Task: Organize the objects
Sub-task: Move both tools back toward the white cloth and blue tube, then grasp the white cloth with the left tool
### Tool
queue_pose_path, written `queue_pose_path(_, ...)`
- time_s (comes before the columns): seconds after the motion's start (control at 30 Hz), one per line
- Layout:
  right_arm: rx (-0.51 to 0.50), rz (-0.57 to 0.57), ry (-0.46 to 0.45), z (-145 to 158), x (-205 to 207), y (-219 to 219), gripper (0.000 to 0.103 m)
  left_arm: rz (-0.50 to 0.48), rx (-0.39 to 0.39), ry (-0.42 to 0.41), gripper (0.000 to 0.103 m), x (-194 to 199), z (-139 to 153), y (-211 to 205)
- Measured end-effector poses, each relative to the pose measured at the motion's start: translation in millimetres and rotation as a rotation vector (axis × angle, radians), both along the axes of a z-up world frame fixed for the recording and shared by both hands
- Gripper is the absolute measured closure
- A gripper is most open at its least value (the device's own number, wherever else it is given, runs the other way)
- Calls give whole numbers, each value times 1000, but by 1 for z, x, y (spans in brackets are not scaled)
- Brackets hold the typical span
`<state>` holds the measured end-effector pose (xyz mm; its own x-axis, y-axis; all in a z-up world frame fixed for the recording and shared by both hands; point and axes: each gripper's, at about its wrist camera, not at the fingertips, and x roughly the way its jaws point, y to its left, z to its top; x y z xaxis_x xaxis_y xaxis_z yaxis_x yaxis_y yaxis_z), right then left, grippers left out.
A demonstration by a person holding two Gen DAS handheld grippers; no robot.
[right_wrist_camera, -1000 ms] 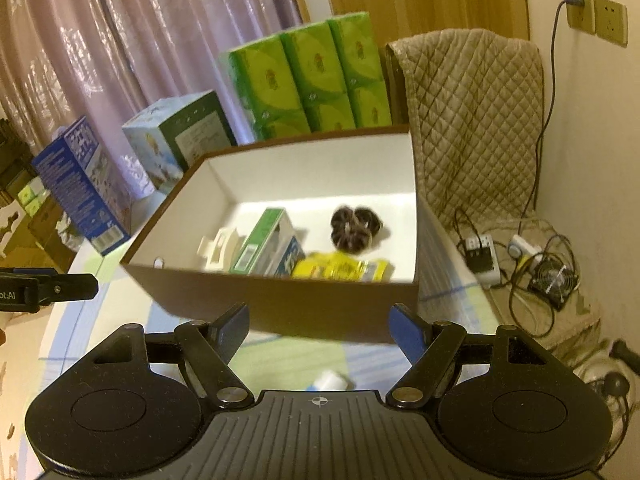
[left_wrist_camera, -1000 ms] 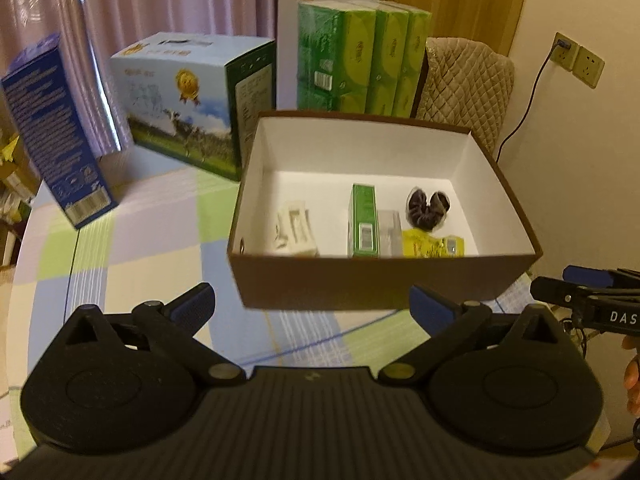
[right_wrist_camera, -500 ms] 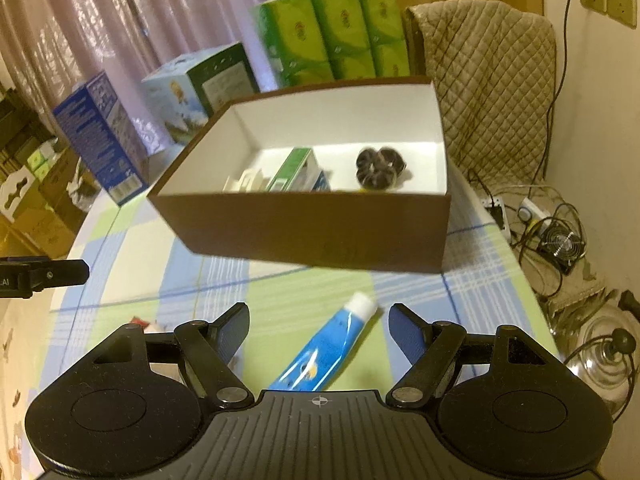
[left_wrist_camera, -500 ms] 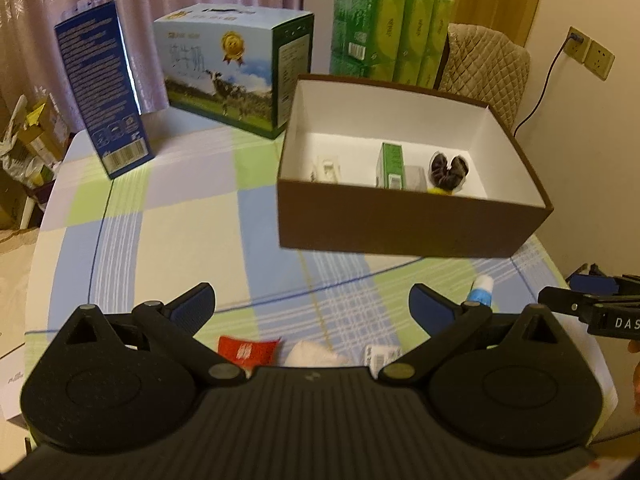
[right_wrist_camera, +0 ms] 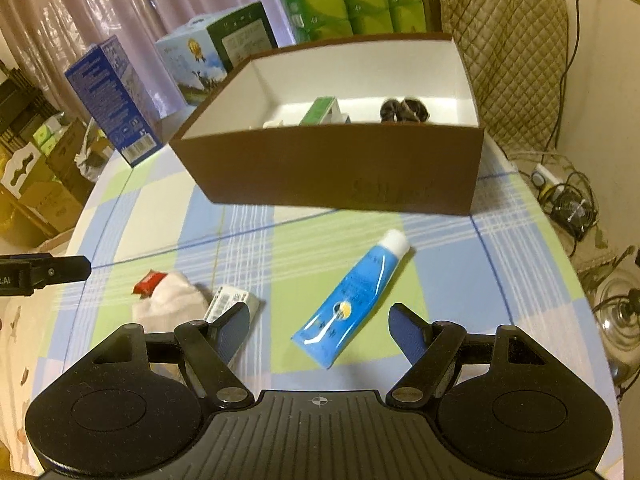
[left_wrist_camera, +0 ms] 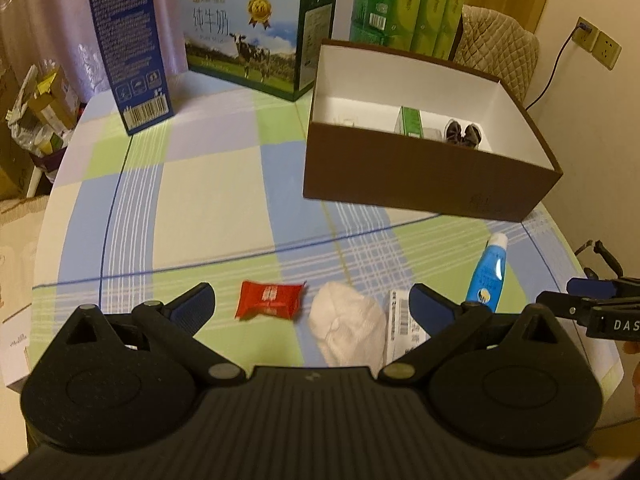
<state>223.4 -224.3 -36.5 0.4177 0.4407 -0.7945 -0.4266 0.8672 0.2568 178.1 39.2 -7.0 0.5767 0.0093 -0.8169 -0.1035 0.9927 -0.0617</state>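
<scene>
1. Low in each wrist view, the left gripper (left_wrist_camera: 312,304) and right gripper (right_wrist_camera: 318,330) hang with jaws wide apart, holding nothing.
2. Just beyond, on the checked surface (left_wrist_camera: 208,184), lie a red packet (left_wrist_camera: 269,300), a white crumpled cloth (left_wrist_camera: 347,328), a barcoded pack (left_wrist_camera: 402,322) and a blue tube (right_wrist_camera: 352,300), near one another.
3. Farther up, right of centre, the brown box (left_wrist_camera: 424,184) holds a green carton (left_wrist_camera: 412,121) and a dark object (left_wrist_camera: 463,133).
</scene>
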Motion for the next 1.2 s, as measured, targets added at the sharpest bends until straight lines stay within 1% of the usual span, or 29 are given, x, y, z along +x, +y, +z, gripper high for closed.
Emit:
queue_pose_path(0.3,-29,-6,23,-15,-6,7,29,9,-6,51,2,-9,-22,6)
queue_pose_path(0.43,-42,-16,33,-23,-4,9,29,9,-7,69,5,-10,-30,6)
queue_pose_path(0.6,-49,-29,55,-31,1,9,29,1,-15,84,6,-8,-38,3)
queue_pose_path(0.83,-56,-48,67,-35,10,2,29,-13,-32,111,13,3,-55,-8)
queue_pose_path(1.0,-61,-69,76,-37,14,-5,29,-17,-34,129,14,15,-67,-18)
queue_pose_path(1.17,-64,-91,91,-41,17,-14,29,-21,-36,127,14,24,-80,-26)
queue_pose_path(1.2,-64,-96,94,-42,18,-16,29,-19,-37,127,16,26,-83,-27)
